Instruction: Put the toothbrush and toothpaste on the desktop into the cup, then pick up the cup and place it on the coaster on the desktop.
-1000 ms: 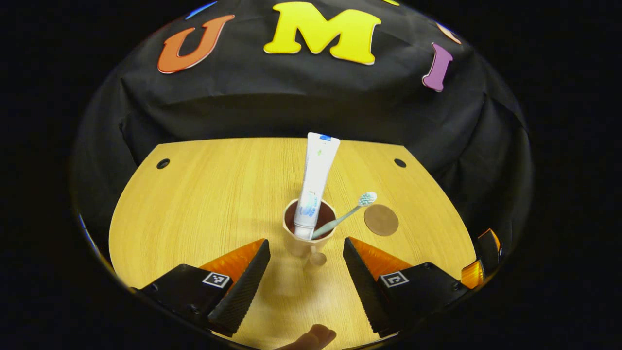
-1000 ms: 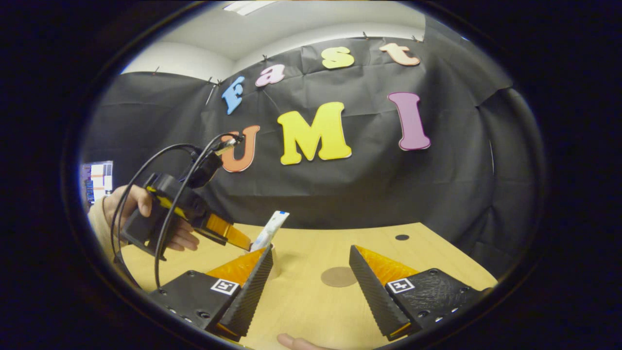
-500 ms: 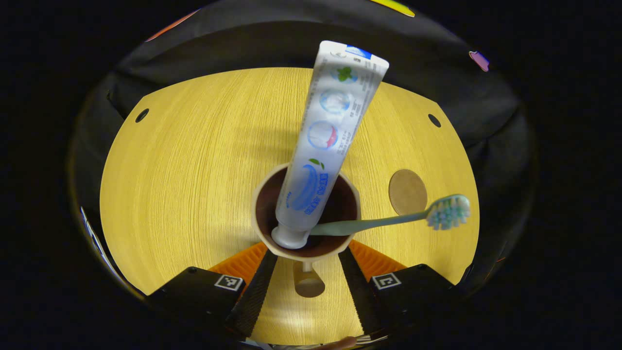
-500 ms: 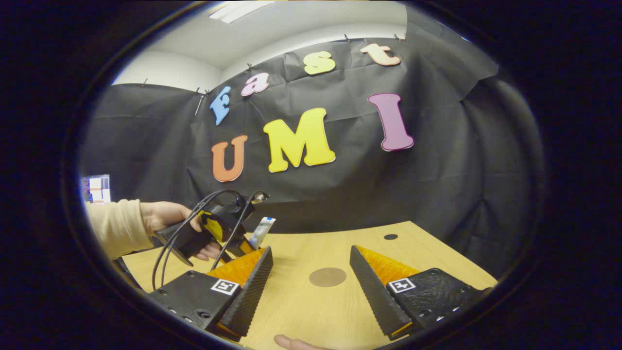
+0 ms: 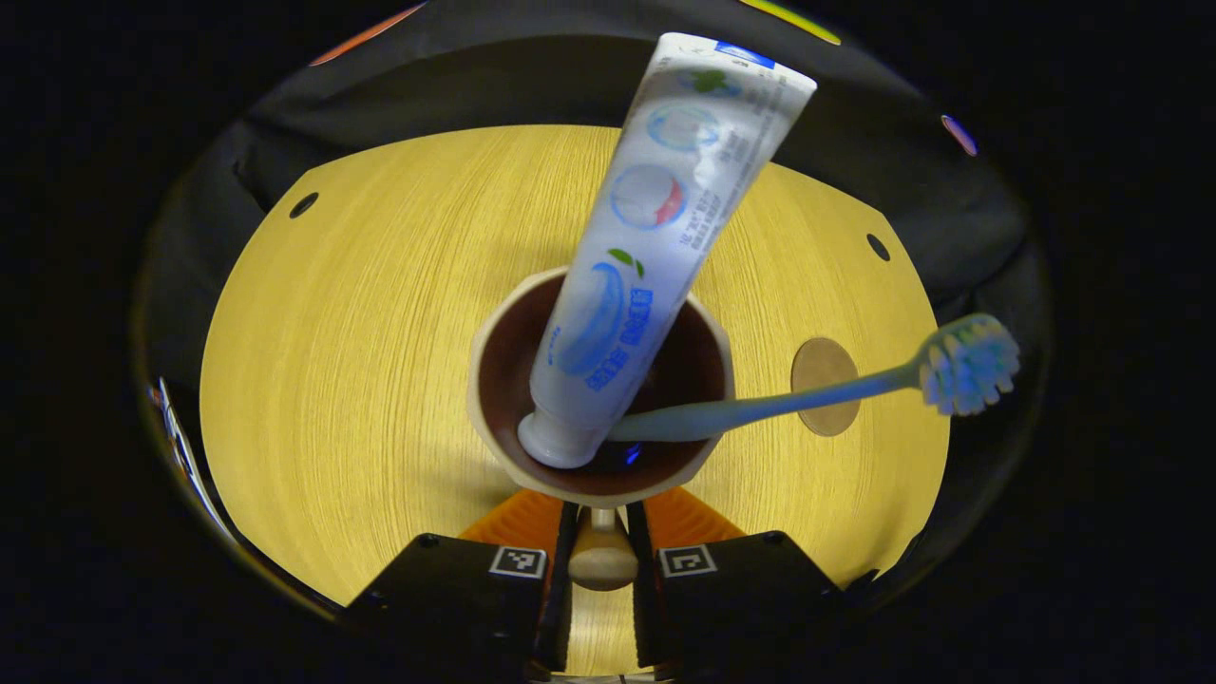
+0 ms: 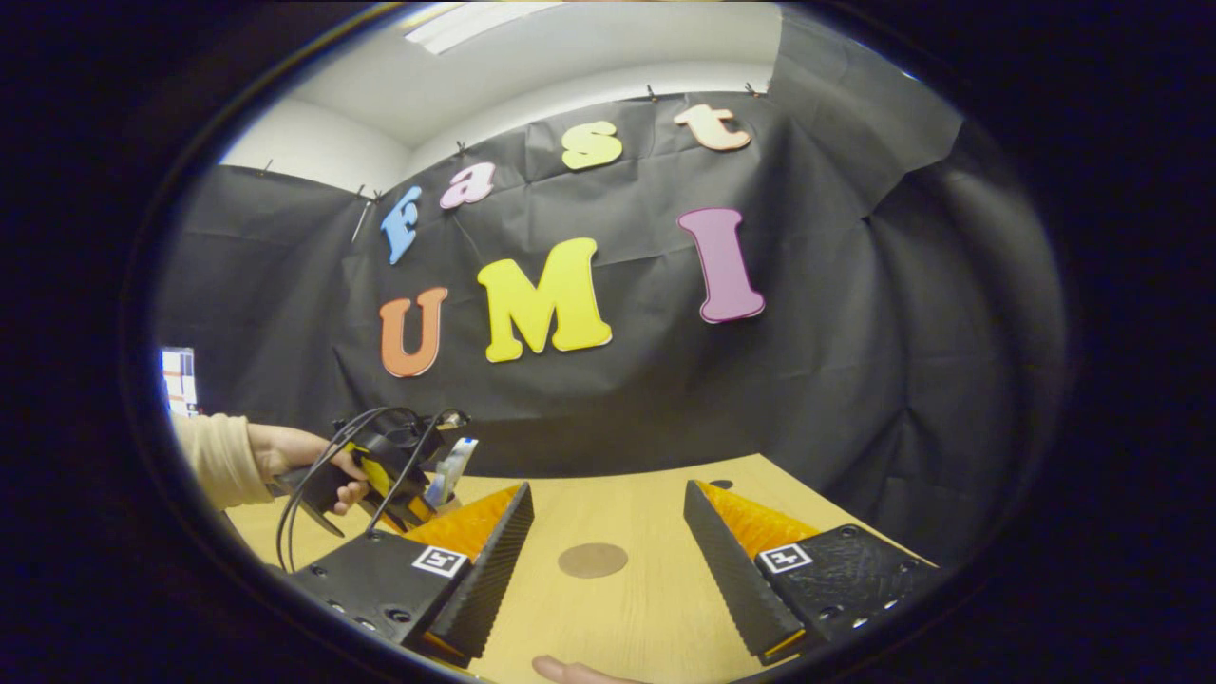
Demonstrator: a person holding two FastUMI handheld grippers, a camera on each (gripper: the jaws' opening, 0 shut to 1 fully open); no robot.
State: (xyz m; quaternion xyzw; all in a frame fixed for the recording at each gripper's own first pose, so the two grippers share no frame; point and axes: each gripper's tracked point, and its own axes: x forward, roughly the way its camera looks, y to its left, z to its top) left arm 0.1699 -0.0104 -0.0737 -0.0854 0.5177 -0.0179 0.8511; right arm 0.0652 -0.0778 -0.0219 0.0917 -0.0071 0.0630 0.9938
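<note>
Two black fingers of the left claw stand close together, clamped on the cup's small knobbed handle, one finger on each side. Just ahead of that claw the cup holds the toothpaste, cap down and leaning away to the upper right, and the toothbrush, whose bristled head juts out past the rim to the right. Beyond the brush handle, right of the cup, the round coaster lies flat on the tabletop, apart from the cup.

The right claw hangs with its fingers wide apart, gripping nothing. The coaster lies on the tabletop just ahead, between its fingers. Off to its left, a hand in a pale sleeve holds the left claw by the cup.
</note>
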